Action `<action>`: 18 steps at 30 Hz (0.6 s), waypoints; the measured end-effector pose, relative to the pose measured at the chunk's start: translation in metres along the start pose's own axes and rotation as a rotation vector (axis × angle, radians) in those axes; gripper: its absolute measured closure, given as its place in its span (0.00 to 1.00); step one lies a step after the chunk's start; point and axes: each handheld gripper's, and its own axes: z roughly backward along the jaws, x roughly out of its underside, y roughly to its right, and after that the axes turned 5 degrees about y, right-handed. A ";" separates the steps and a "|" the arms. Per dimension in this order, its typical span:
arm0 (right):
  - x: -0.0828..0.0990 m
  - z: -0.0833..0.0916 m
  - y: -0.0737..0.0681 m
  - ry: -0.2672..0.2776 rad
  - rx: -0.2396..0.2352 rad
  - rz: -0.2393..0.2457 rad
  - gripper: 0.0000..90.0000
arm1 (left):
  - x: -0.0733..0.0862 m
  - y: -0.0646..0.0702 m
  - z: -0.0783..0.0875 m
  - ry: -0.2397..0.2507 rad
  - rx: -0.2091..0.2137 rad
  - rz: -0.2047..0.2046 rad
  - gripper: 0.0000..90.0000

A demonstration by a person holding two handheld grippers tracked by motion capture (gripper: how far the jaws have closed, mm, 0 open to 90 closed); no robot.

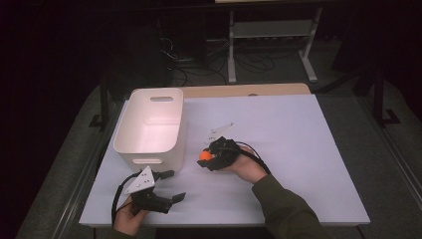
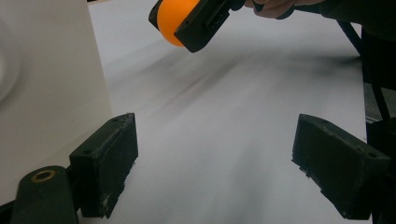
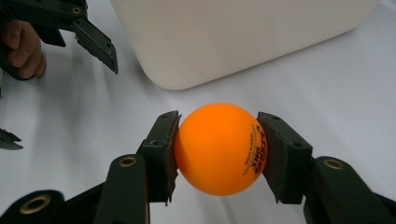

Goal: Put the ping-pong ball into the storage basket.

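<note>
It looks like a lab: at the top centre of the high view, loose cables [image 1: 199, 59] trail over a dark floor beside a metal stand [image 1: 271, 42], behind a white-topped table [image 1: 298, 149].

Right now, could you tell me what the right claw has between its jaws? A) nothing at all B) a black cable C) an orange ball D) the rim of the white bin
C: in the right gripper view, both pads of the right claw press on the orange ball, clear of the white bin.
</note>
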 end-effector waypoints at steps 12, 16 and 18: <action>-0.009 -0.008 -0.002 0.001 -0.012 0.016 0.55 | 0.000 0.000 0.000 0.000 -0.001 0.000 0.16; -0.011 -0.010 -0.003 0.004 -0.016 0.024 0.55 | 0.000 0.000 0.000 -0.001 0.000 -0.001 0.16; -0.013 -0.010 -0.004 0.005 -0.017 0.024 0.55 | 0.000 0.000 0.000 0.001 0.000 0.000 0.16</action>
